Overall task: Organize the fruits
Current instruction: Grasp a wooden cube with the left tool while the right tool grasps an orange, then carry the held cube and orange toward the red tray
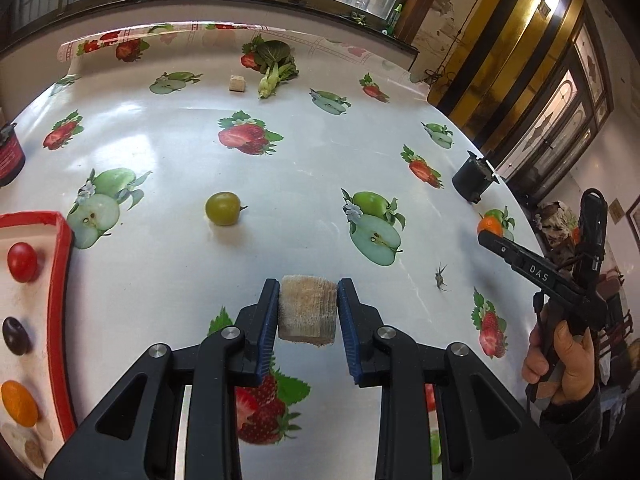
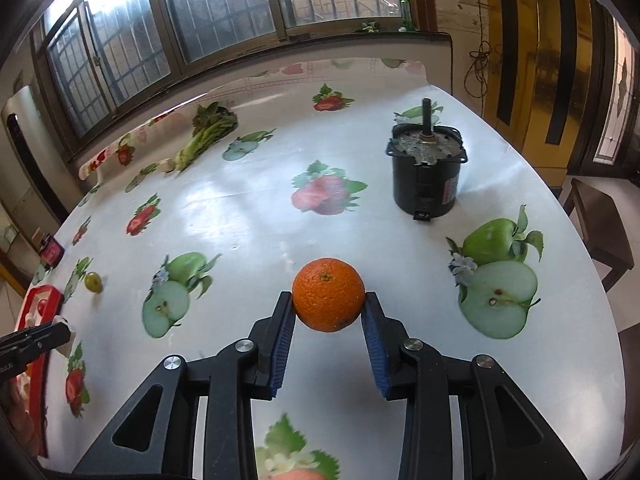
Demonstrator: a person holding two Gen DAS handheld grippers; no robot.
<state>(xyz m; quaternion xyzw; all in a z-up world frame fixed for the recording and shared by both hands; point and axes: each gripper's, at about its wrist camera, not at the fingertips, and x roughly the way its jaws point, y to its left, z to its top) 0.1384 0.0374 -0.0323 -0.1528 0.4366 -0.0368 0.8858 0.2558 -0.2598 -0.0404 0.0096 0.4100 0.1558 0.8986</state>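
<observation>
The right gripper (image 2: 328,312) is clamped on the orange (image 2: 328,300), its blue pads pressing both sides near the tips. The left gripper (image 1: 308,312) pinches a pale fibrous block (image 1: 307,311); whether it's lifted off the table (image 1: 320,184) I can't quite tell. The red-rimmed tray (image 1: 60,280) sits far left, with small fruits in it. The orange should cross slowly, since that grip looks shallow. A green grape (image 1: 223,208) waits, loose.

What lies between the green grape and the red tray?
Only bare tablecloth with a printed apple lies between the green grape and the red tray, in the left wrist view.
</observation>
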